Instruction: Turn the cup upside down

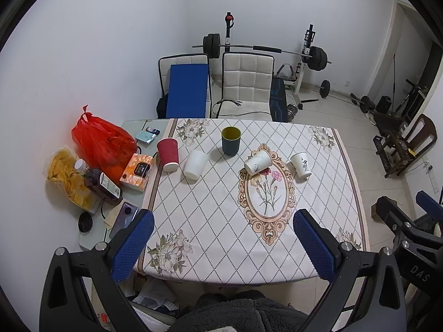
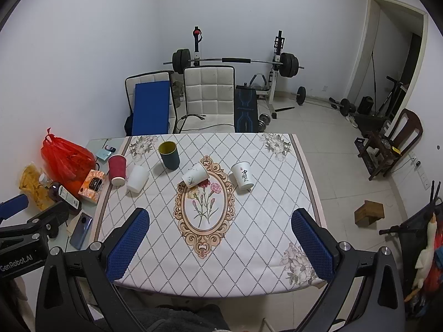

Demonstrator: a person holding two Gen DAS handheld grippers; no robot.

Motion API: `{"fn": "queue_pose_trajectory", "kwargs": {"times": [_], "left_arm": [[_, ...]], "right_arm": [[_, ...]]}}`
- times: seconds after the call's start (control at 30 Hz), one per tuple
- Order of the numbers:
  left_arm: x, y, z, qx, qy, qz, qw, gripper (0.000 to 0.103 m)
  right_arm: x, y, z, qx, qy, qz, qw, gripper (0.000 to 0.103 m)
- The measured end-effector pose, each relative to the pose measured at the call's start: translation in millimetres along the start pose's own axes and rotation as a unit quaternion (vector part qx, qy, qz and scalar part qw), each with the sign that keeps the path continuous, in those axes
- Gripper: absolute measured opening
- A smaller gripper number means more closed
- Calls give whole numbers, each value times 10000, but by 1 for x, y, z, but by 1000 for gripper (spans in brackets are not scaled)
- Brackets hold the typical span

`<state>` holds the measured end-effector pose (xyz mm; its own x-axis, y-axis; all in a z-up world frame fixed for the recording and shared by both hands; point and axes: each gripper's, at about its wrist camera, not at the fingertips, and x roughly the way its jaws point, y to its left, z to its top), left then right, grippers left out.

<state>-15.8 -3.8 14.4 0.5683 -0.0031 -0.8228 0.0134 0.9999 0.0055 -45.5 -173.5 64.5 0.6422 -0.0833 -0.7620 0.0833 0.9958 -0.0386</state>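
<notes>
- The dark blue cup [image 1: 231, 141] with the yellow inside is the only one standing mouth-up, toward the far side of the surface [image 1: 210, 221], so I'm guessing that's the one left to flip.
- The red cup [image 1: 168, 154] and plain white cup [image 1: 195, 164] left of it sit with the wide end down, so those look done. Same for the white cup with black writing [image 1: 300, 165] off to the right.
- The marbled white cup [image 1: 257, 162] is tipped on its side at the top of the flower medallion (half done, maybe?).
- My left fingers [image 1: 221, 246] are spread wide and hold nothing, hanging over the near edge, well apart from every cup.
- Right fingers [image 2: 220, 244], same deal: wide open, empty, back at the near edge.
- Snack clutter is off to the left, out of the way.
</notes>
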Motion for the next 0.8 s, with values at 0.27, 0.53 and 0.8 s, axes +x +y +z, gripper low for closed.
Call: {"fn": "queue_pose_trajectory", "kwargs": {"times": [0.27,0.53,0.8], "left_arm": [[15,4,4,-165,38,48,9998,103],[111,17,14,-317,409,714,9961,103],[209,30,19,-300,923,839,9917,103]], "right_arm": [[16,-10,0,149,147,71,9998,103],[131,-24,-23,270,1040,238,9939,103],[266,-6,-65,202,2071,310,9776,103]]}}
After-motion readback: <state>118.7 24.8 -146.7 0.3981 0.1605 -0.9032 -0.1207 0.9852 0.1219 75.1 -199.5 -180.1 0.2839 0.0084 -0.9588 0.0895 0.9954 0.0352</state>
